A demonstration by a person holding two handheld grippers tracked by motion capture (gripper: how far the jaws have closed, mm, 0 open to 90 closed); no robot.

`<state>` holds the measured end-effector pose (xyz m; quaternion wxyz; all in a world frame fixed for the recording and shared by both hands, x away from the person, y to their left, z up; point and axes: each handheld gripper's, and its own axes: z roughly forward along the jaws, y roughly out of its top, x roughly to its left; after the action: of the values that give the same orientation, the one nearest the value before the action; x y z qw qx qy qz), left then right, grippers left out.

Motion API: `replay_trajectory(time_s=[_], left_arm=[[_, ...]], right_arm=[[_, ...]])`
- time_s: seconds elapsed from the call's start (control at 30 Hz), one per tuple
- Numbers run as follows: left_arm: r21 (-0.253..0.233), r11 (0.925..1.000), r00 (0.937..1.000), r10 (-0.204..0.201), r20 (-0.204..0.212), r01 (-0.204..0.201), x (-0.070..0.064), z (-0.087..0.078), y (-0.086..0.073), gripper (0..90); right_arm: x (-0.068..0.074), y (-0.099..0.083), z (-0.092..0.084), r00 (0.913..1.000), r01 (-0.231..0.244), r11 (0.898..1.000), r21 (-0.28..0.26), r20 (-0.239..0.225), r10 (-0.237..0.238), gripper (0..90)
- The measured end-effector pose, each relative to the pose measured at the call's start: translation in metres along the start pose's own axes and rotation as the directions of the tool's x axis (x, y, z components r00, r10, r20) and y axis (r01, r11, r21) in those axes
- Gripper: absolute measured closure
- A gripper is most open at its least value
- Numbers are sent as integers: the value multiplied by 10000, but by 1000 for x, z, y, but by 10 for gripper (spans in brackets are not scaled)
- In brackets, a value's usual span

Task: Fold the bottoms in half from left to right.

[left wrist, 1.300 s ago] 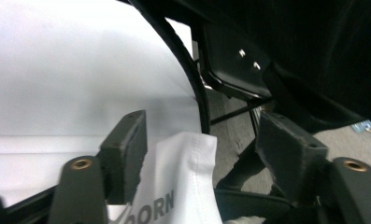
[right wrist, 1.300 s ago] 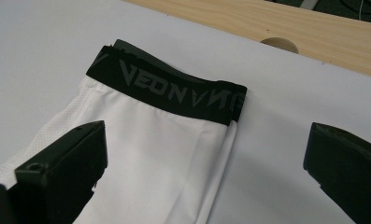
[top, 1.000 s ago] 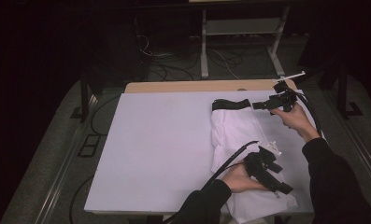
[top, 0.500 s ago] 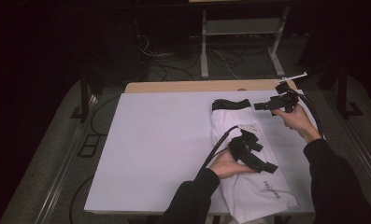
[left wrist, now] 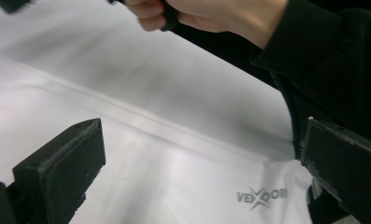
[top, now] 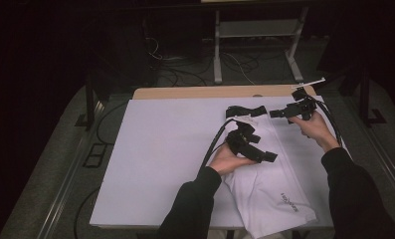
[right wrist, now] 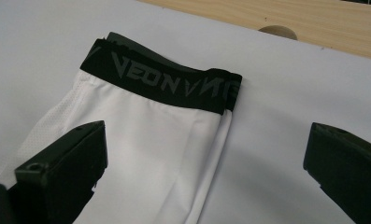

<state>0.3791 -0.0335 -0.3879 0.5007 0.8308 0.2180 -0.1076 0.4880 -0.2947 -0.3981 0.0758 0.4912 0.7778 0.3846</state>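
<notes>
White shorts (top: 272,186) with a black lettered waistband (top: 245,110) lie lengthwise on the right half of the white-covered table (top: 160,159). My left gripper (top: 262,148) hovers over the middle of the shorts and is open; its jaws have just opened wide, with nothing between them. In the left gripper view, that gripper (left wrist: 199,140) looks down on the white cloth (left wrist: 150,177) and its grey logo (left wrist: 260,198). My right gripper (top: 274,113) is open beside the waistband's right end, apart from it. In the right gripper view, its jaws (right wrist: 206,135) frame the waistband (right wrist: 160,84).
The table's wooden far edge (top: 195,92) shows beyond the white cover, with a round hole (right wrist: 277,31) in it. A metal stand (top: 257,30) and loose cables (top: 160,55) are on the dark floor behind. The table's left half is bare cover.
My left gripper has moved from the shorts' near end up toward their middle, farther from the person. The cloth it was over now lies flat. The right gripper has stayed put.
</notes>
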Motion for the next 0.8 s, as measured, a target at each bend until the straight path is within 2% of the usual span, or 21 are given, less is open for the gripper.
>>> replay_trajectory(time_s=[0.4,0.6,0.8], left_arm=[[-262,9992,9965,-337,-770,318,27,-20,8,0],[-475,9971,9914,-652,-1134,602,44,-30,9,0],[-513,9941,9826,-1029,-1546,960,65,-36,10,0]], right_arm=[[1,2,5,9999,-30,10000,17,-118,30,0],[2,3,8,9999,-36,10000,42,-161,37,0],[-1,2,15,9997,-182,9997,146,-182,184,0]])
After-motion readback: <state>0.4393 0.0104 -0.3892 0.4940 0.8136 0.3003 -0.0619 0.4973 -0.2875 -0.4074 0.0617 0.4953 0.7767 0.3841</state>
